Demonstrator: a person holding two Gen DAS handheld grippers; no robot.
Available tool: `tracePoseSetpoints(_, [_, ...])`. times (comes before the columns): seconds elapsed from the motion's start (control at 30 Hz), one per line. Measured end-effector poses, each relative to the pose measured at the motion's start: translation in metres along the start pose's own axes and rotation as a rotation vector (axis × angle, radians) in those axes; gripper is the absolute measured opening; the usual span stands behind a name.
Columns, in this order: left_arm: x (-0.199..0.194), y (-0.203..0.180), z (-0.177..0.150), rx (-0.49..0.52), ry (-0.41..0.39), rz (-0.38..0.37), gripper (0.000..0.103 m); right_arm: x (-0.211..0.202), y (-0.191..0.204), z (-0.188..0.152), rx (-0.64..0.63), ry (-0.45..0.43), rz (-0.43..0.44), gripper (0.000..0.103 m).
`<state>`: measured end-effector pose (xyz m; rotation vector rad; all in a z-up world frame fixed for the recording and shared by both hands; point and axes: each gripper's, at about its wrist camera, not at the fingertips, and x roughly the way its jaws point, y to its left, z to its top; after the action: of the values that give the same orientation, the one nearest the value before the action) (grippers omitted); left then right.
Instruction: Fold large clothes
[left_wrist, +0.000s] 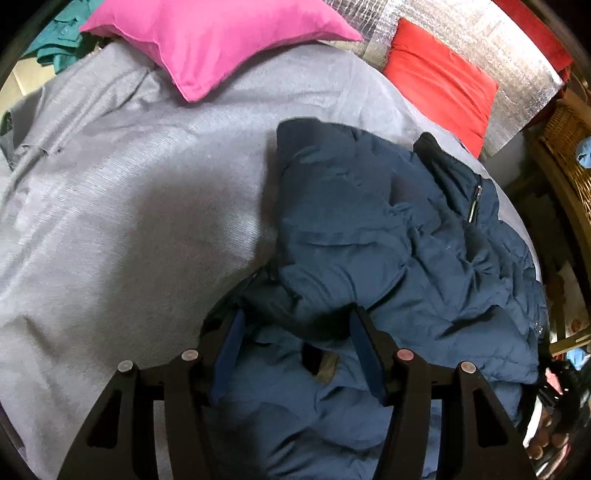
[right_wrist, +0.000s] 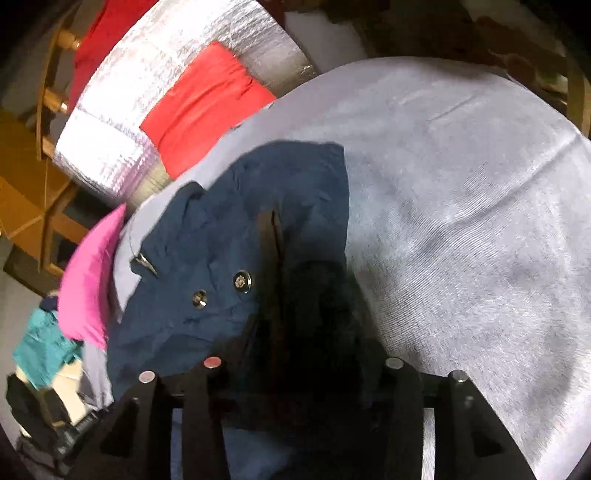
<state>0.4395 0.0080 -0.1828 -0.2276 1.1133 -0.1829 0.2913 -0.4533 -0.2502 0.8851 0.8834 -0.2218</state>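
Note:
A navy quilted jacket (left_wrist: 388, 229) lies crumpled on the right part of a bed covered with a grey sheet (left_wrist: 110, 221); its zip pull (left_wrist: 474, 203) shows near the collar. My left gripper (left_wrist: 297, 328) stands over the jacket's near edge, its blue pads (left_wrist: 231, 343) closed against a bunched fold of it. In the right wrist view the same jacket (right_wrist: 229, 229) shows two metal snaps (right_wrist: 242, 280). Its dark cloth drapes over my right gripper (right_wrist: 299, 332) and hides the fingertips, so their state is unclear.
A pink pillow (left_wrist: 207, 37) and a red pillow (left_wrist: 439, 85) lie at the head of the bed against a silver quilted panel (left_wrist: 480, 44). A wicker basket (left_wrist: 565, 147) stands off the right side. Teal clothing (right_wrist: 44, 343) is heaped beyond the pink pillow (right_wrist: 92, 277).

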Motion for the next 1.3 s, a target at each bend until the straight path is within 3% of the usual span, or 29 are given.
tracePoseSetpoints(0.07, [-0.013,-0.003,0.0,0.017,-0.038,0.027,0.06,-0.018,-0.002,0.003,0.017,-0.042,-0.004,0.063])
tracePoseSetpoints(0.17, [-0.04,-0.013,0.0,0.056,-0.127,0.022,0.06,-0.048,0.001,0.003,0.005,-0.16,-0.022,0.063])
tracePoseSetpoints(0.27, [-0.056,-0.03,-0.004,0.098,-0.19,-0.04,0.06,-0.067,0.008,-0.001,-0.024,-0.214,0.079,0.063])
tracePoseSetpoints(0.3, [-0.054,-0.037,-0.005,0.115,-0.194,-0.065,0.06,-0.067,0.014,-0.004,-0.046,-0.202,0.117,0.063])
tracePoseSetpoints(0.43, [-0.036,-0.063,-0.011,0.164,-0.155,-0.116,0.06,-0.05,0.047,-0.02,-0.172,-0.1,0.236,0.044])
tracePoseSetpoints(0.5, [-0.026,-0.073,-0.017,0.184,-0.131,-0.124,0.06,-0.032,0.067,-0.033,-0.226,-0.028,0.267,0.043])
tracePoseSetpoints(0.6, [-0.007,-0.086,-0.019,0.217,-0.086,-0.104,0.06,-0.011,0.081,-0.046,-0.256,0.044,0.269,0.043])
tracePoseSetpoints(0.67, [0.006,-0.088,-0.022,0.236,-0.051,-0.065,0.06,0.01,0.084,-0.05,-0.26,0.103,0.219,0.043])
tracePoseSetpoints(0.73, [0.017,-0.084,-0.025,0.236,-0.021,-0.052,0.06,0.027,0.076,-0.051,-0.232,0.159,0.186,0.034])
tracePoseSetpoints(0.8, [0.019,-0.082,-0.025,0.242,-0.006,-0.051,0.06,0.032,0.068,-0.049,-0.186,0.177,0.197,0.034])
tracePoseSetpoints(1.0, [0.005,-0.078,-0.02,0.214,0.009,-0.079,0.06,0.009,0.057,-0.039,-0.118,0.21,0.264,0.038])
tracePoseSetpoints(1.07, [-0.006,-0.073,-0.022,0.193,0.009,-0.132,0.06,0.002,0.055,-0.037,-0.094,0.206,0.292,0.056])
tracePoseSetpoints(1.13, [-0.017,-0.069,-0.028,0.186,0.006,-0.169,0.06,-0.007,0.049,-0.035,-0.066,0.211,0.32,0.061])
tracePoseSetpoints(1.3, [-0.012,-0.067,-0.044,0.207,0.01,-0.097,0.061,-0.012,0.033,-0.044,-0.007,0.273,0.33,0.062])
